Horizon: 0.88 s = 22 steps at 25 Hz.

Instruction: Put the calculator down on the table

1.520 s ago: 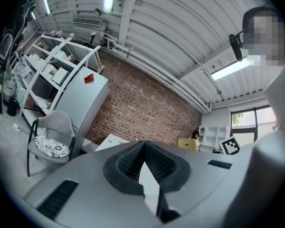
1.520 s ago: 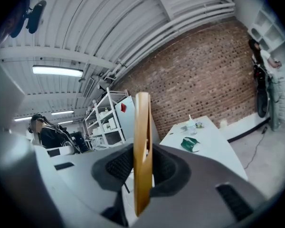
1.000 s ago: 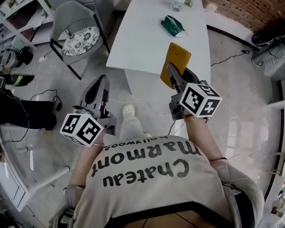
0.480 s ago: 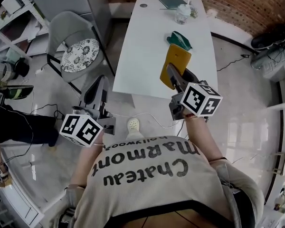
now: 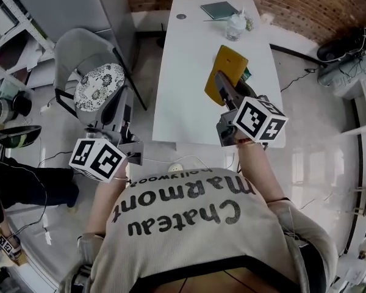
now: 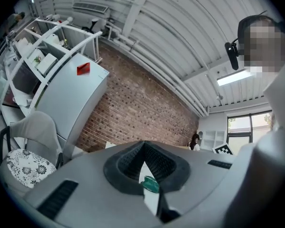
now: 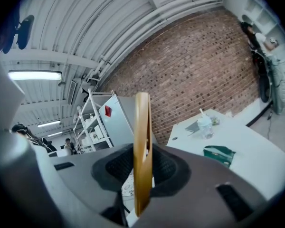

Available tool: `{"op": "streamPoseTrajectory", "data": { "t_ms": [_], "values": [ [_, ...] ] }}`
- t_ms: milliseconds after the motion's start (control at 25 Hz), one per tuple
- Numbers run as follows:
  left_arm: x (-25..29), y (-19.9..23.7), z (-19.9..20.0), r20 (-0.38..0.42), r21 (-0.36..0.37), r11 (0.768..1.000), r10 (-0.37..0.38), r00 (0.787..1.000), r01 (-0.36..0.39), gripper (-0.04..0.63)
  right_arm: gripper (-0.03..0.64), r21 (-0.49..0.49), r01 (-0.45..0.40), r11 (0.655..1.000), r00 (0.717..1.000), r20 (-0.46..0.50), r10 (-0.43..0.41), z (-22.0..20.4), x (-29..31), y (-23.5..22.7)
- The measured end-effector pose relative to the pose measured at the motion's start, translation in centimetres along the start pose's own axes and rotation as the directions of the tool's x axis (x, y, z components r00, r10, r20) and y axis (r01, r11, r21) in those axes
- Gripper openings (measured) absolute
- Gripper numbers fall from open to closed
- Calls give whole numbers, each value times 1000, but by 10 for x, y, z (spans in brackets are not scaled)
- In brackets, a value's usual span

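While right gripper (image 5: 220,78) clamps yellow calculator (image 5: 232,63) | left gripper (image 5: 122,100) together, empty | shirt (image 5: 189,224) reads "Chateau Marmont"

calculator (image 5: 227,73) 1 | table (image 5: 186,72) 1 | chair (image 5: 96,85) 1 | book (image 5: 219,9) 1

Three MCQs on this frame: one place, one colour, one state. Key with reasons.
1. Where is the calculator?
A. clamped in the right gripper, over the table
B. lying flat on the table
C. out of view
2. Colour of its visible side?
A. red
B. yellow
C. blue
3. Left gripper?
A. open wide
B. shut on the calculator
C. shut, empty
Key: 1 A, the jaws clamp it edge-on in the right gripper view. 2 B, yellow in both views. 3 C, its pads meet with nothing between.
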<state>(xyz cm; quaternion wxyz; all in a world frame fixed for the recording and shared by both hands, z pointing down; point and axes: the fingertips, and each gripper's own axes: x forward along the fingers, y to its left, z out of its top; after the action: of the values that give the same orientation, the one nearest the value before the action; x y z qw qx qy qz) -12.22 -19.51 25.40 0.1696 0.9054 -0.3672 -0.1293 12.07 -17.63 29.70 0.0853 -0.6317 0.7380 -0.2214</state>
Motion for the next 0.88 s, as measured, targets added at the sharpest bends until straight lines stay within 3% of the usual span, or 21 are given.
{"op": "streamPoseTrajectory", "data": {
  "t_ms": [120, 240, 480, 720, 880],
  "values": [
    [12, 12, -1, -13, -1, 1000, -4, 1000, 4, 2, 92, 11, 18, 1000, 1000, -4, -18, -4, 13, -6],
    [26, 33, -21, -79, -29, 1000, -4, 997, 2, 2, 92, 26, 53, 998, 998, -39, -52, -19, 27, -17],
    [40, 58, -76, -211, -72, 995, 59, 976, -76, 2, 92, 77, 132, 988, 971, -212, -113, -70, 45, -57],
    [52, 71, -89, -221, -69, 983, 149, 964, -168, 2, 91, 174, 154, 973, 935, -343, -87, -103, 69, -91],
    [58, 77, -85, -219, -37, 972, 218, 951, -231, 2, 92, 138, 151, 979, 898, -434, -78, -111, 95, -110]
  ]
}}
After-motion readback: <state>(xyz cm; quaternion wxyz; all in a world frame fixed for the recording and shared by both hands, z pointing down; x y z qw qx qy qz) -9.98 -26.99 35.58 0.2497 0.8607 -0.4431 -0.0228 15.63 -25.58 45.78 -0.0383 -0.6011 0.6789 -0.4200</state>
